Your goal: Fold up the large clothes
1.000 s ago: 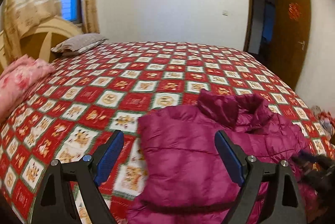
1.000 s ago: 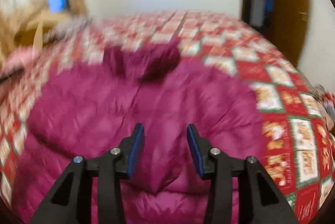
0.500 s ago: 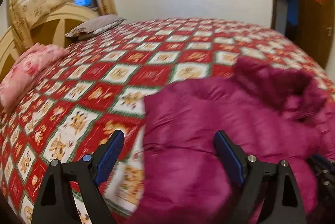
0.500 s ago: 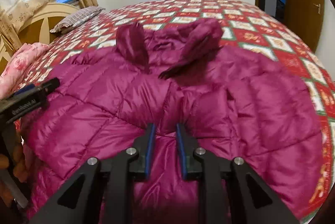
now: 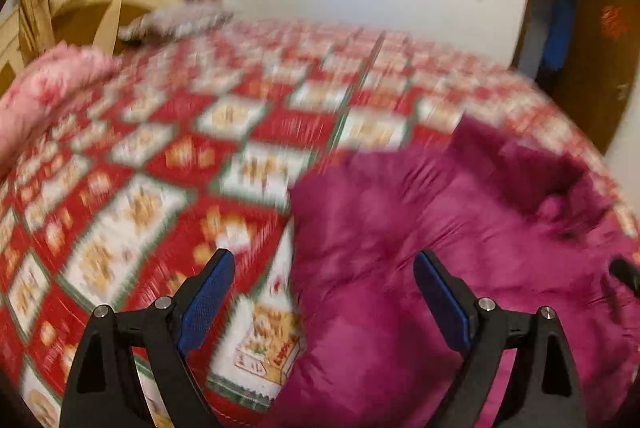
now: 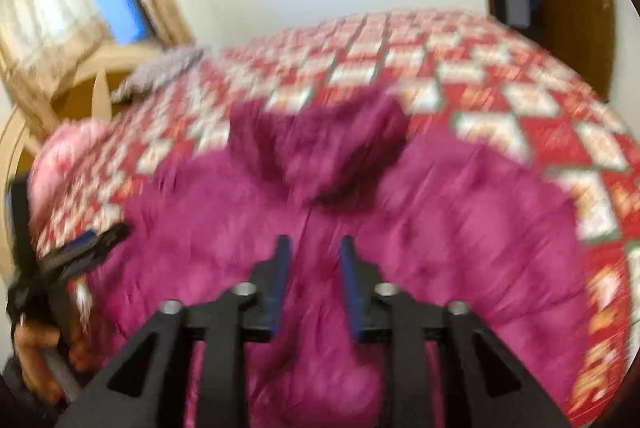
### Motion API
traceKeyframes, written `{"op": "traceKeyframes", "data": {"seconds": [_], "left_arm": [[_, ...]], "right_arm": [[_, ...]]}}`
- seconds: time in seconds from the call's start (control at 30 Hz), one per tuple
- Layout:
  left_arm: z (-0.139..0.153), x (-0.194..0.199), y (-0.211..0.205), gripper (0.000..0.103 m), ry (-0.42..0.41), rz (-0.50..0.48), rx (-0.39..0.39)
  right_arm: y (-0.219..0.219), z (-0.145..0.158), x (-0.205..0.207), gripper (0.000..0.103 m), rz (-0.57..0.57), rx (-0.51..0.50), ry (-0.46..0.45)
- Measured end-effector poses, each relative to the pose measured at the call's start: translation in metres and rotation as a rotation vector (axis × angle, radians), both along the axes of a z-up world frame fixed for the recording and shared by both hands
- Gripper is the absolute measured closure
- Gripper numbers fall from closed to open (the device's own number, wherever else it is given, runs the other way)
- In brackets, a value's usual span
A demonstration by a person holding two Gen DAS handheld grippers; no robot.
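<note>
A magenta puffer jacket (image 6: 440, 228) lies spread on the bed, hood (image 6: 320, 139) at the far end. In the left wrist view it (image 5: 420, 248) fills the right half. My left gripper (image 5: 324, 292) is wide open and empty above the jacket's left edge. It also shows at the left of the right wrist view (image 6: 88, 248). My right gripper (image 6: 314, 280) hovers over the jacket's middle with a clear gap between its fingers and no cloth between them. Both views are blurred by motion.
The bed has a red and white patterned quilt (image 5: 160, 167). A pink blanket (image 5: 48, 87) and a grey pillow (image 5: 176, 19) lie by the wooden headboard (image 6: 96, 83) at the left. A brown door (image 5: 600, 59) stands at the right.
My right gripper had its jaws nearly closed on a fold of the jacket half a second ago; its jaws are now wider apart and free of cloth. Both grippers have shifted.
</note>
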State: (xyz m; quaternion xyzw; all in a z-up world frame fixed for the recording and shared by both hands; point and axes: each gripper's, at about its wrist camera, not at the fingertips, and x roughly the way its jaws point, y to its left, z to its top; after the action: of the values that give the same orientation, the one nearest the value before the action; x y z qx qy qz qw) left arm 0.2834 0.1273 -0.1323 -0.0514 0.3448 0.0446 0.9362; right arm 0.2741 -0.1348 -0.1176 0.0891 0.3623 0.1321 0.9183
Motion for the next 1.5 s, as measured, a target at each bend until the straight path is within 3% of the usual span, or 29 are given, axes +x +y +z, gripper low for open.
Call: {"op": "traceKeyframes", "data": {"seconds": [0.07,0.13,0.3,0.33,0.37,0.4,0.43,0.57,0.73,0.87,0.9,0.93,1.0,1.07,1.13,1.2,1.37,1.5], "left_arm": [[0.023,0.005,-0.006,0.011,-0.052,-0.037,-0.013],[0.043,0.023,-0.019,0.011,-0.065,-0.08,-0.03],[0.061,0.085,-0.064,0.011,-0.034,-0.162,-0.016],[0.059,0.093,-0.071,0.011,-0.015,-0.171,-0.012],[0.059,0.102,-0.078,0.011,0.003,-0.176,-0.002],[0.059,0.109,-0.085,0.011,0.008,-0.19,0.008],[0.061,0.11,-0.086,0.011,0.003,-0.198,0.011],[0.07,0.114,-0.094,0.011,-0.031,-0.21,-0.003],[0.064,0.12,-0.108,0.011,-0.004,-0.195,-0.018],[0.028,0.125,-0.125,0.011,0.096,-0.187,0.077],[0.02,0.125,-0.127,0.015,0.118,-0.172,0.118],[0.009,0.122,-0.128,0.038,0.144,-0.155,0.156],[-0.013,0.116,-0.116,0.067,0.203,-0.129,0.136],[-0.035,0.11,-0.095,0.067,0.245,-0.095,0.024],[-0.048,0.101,-0.081,0.066,0.212,-0.078,-0.053],[-0.051,0.092,-0.08,0.066,0.167,-0.071,-0.053],[-0.053,0.089,-0.09,0.064,0.138,-0.066,0.006],[-0.053,0.09,-0.087,0.062,0.137,-0.071,-0.002]], "right_arm": [[-0.008,0.017,0.012,0.023,-0.054,-0.005,-0.05],[-0.007,0.027,0.034,0.023,-0.097,-0.047,-0.052],[0.003,0.01,0.099,0.026,-0.145,-0.126,0.105],[0.003,0.002,0.105,0.035,-0.151,-0.14,0.128],[0.001,-0.003,0.107,0.057,-0.145,-0.143,0.149],[-0.004,-0.01,0.105,0.091,-0.129,-0.136,0.177],[-0.009,-0.016,0.102,0.094,-0.109,-0.122,0.205],[-0.036,-0.021,0.075,0.093,-0.108,-0.102,0.186],[-0.055,-0.055,0.066,0.093,-0.132,-0.073,0.206],[-0.051,-0.055,0.06,0.093,-0.129,-0.087,0.153],[-0.052,-0.055,0.059,0.093,-0.128,-0.083,0.152],[-0.053,-0.054,0.06,0.093,-0.128,-0.075,0.154],[-0.056,-0.055,0.062,0.093,-0.128,-0.045,0.16],[-0.055,-0.054,0.062,0.089,-0.129,-0.05,0.162],[-0.049,-0.051,0.062,0.079,-0.116,-0.077,0.163],[-0.047,-0.037,0.056,0.071,-0.117,-0.116,0.15],[-0.056,0.026,0.041,0.068,-0.21,-0.052,-0.023],[-0.038,0.034,0.079,0.068,-0.217,0.0,0.004]]}}
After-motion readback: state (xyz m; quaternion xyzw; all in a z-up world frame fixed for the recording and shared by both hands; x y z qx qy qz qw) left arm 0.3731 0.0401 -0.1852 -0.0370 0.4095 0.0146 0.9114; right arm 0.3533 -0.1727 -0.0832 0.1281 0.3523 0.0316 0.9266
